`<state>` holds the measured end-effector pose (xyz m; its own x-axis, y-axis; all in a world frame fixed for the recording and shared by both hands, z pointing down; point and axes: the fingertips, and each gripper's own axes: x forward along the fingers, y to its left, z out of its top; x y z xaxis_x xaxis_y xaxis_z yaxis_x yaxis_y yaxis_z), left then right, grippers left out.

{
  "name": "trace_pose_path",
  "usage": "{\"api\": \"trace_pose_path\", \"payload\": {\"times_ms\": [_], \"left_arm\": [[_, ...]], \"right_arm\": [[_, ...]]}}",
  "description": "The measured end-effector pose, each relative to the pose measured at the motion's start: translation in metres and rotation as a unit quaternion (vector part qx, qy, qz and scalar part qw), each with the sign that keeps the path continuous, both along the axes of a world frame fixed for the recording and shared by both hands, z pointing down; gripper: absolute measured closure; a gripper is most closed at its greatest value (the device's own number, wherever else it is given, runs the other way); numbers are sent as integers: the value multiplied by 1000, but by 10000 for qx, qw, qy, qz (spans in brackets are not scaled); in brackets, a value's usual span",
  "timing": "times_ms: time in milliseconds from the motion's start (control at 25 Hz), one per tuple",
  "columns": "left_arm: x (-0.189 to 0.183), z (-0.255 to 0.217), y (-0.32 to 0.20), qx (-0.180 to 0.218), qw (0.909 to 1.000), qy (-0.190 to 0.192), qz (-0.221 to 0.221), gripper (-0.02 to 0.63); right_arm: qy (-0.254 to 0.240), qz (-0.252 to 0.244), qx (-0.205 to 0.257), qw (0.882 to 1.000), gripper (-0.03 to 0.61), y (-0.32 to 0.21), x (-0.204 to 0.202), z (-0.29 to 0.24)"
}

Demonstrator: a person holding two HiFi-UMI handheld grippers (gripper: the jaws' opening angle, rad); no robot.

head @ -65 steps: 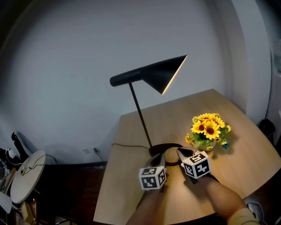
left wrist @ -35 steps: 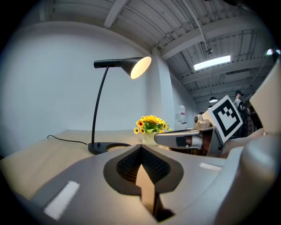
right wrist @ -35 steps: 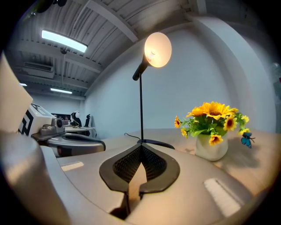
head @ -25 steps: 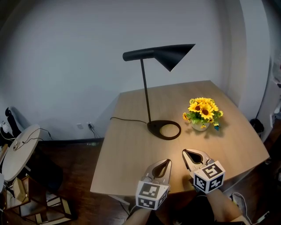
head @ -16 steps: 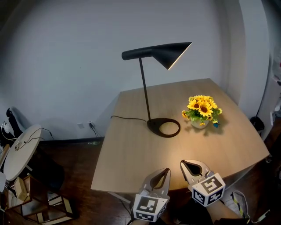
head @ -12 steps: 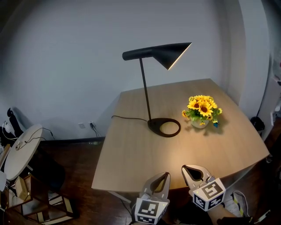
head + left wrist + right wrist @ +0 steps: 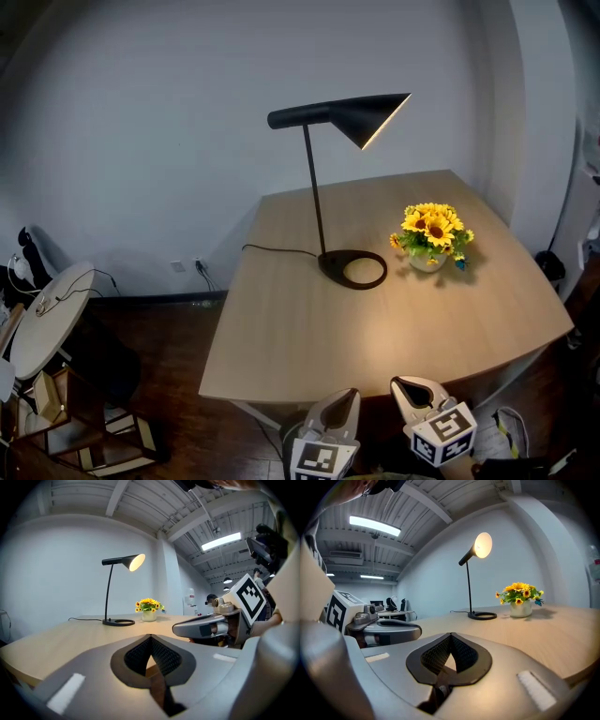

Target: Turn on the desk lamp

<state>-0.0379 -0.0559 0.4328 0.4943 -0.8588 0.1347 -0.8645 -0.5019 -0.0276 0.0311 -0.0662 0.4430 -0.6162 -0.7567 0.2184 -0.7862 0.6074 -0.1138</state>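
Note:
A black desk lamp (image 7: 337, 117) stands on the wooden table (image 7: 281, 328), its cone shade lit and a pool of light on the tabletop. Its ring base (image 7: 353, 269) sits mid-table, and the glowing shade shows in the left gripper view (image 7: 136, 561) and the right gripper view (image 7: 483, 545). My left gripper (image 7: 343, 399) and right gripper (image 7: 407, 386) hang side by side below the table's near edge, well short of the lamp. Both are shut with nothing between the jaws.
A small vase of yellow sunflowers (image 7: 433, 234) stands right of the lamp base. The lamp's cord (image 7: 277, 250) trails left off the table. A round white side table (image 7: 42, 321) and dark clutter sit on the floor at the left.
Both grippers have drawn back from the lamp base to below the table's near edge. The lamp stays lit and has not moved on the table.

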Motion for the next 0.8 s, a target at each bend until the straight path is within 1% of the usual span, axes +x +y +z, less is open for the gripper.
{"api": "trace_pose_path", "payload": {"times_ms": [200,480,640,800], "left_arm": [[-3,-1,14,14,10000,41,-30,615],[-4,-2,25,21,10000,72,-31,617],[-4,0,29,17,10000,81,-46,617],[-3,1,29,24,10000,52,-40,617]], "right_arm": [[5,-9,18,10000,578,15,-1,-1],[138,-79,77,9998,580,30,-6,-2],[208,-52,118,9997,580,34,-7,-1],[160,-11,87,9998,581,34,-6,2]]}}
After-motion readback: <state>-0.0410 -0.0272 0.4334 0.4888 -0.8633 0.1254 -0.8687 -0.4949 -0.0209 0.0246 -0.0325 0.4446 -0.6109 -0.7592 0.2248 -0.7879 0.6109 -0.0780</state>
